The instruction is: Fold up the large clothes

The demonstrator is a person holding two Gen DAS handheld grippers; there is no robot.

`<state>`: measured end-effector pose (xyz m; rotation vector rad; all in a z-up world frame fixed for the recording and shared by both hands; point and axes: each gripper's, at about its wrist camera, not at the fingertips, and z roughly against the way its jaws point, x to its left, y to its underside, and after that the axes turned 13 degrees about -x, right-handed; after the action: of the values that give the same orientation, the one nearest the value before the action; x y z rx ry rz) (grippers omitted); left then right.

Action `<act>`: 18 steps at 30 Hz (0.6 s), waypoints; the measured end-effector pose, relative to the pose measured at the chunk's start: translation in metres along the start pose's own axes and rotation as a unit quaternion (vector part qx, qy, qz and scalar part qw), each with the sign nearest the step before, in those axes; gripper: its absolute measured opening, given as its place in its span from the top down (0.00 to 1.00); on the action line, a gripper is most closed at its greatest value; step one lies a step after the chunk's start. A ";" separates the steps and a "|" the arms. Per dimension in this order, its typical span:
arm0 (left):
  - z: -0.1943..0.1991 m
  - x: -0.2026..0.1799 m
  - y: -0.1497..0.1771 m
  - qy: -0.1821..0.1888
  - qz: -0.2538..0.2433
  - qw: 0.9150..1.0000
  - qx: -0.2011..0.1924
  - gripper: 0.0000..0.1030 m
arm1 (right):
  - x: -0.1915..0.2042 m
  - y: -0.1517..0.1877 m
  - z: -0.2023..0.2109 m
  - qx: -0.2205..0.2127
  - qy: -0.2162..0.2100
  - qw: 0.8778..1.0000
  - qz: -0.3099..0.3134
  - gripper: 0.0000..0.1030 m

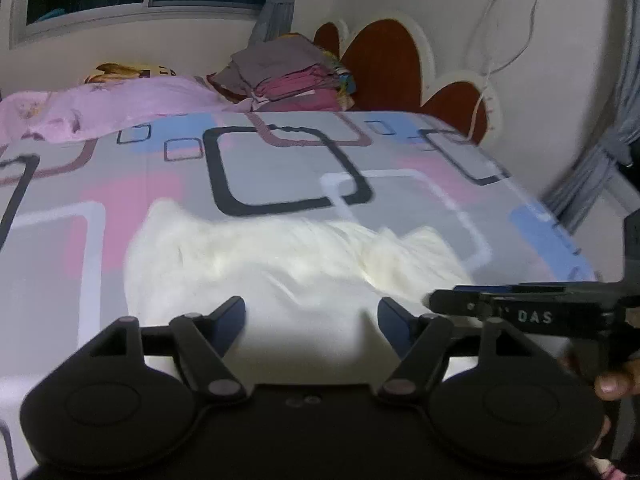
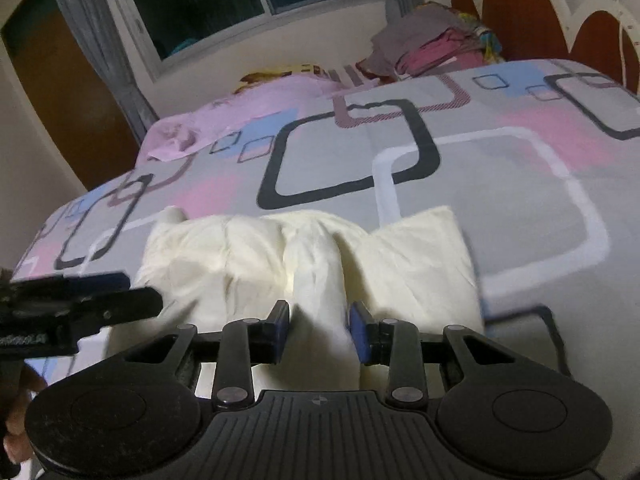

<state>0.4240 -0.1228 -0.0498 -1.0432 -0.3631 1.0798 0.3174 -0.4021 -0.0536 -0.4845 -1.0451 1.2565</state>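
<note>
A cream garment [image 1: 260, 260] lies bunched across the near part of the bed, with thick folds at its far edge. My left gripper [image 1: 312, 314] hovers over its near side, open wide, with only flat cloth showing below the gap. In the right wrist view, my right gripper [image 2: 320, 330] has its blue pads on either side of a raised ridge of the garment [image 2: 412, 264], which fills the gap between them. Each gripper shows side-on in the other's view: the right gripper [image 1: 436, 302] at the right, the left gripper [image 2: 144, 292] at the left.
The bed has a grey sheet [image 1: 280, 168] patterned with squares. A pink blanket [image 1: 100, 104] lies along its far left side. A stack of folded clothes [image 1: 288, 76] sits by the red and white headboard [image 1: 384, 60]. The bed's edge drops off at the right.
</note>
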 end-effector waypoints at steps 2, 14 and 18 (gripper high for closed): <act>0.018 -0.007 0.015 -0.001 0.013 1.000 -0.004 0.30 | 0.002 0.011 0.013 0.012 0.012 1.000 0.008 0.68; 0.007 -0.018 0.074 -0.070 -0.068 0.994 0.044 0.23 | -0.002 0.069 0.008 0.047 0.016 0.999 -0.002 0.66; 0.016 -0.020 0.065 -0.079 -0.057 0.994 0.044 0.24 | 0.005 0.057 0.016 0.052 0.018 0.998 0.025 0.64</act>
<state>0.3681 -0.1266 -0.0918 -0.8515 -0.4934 1.0680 0.2732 -0.3846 -0.0888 -0.4547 -0.9375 1.3353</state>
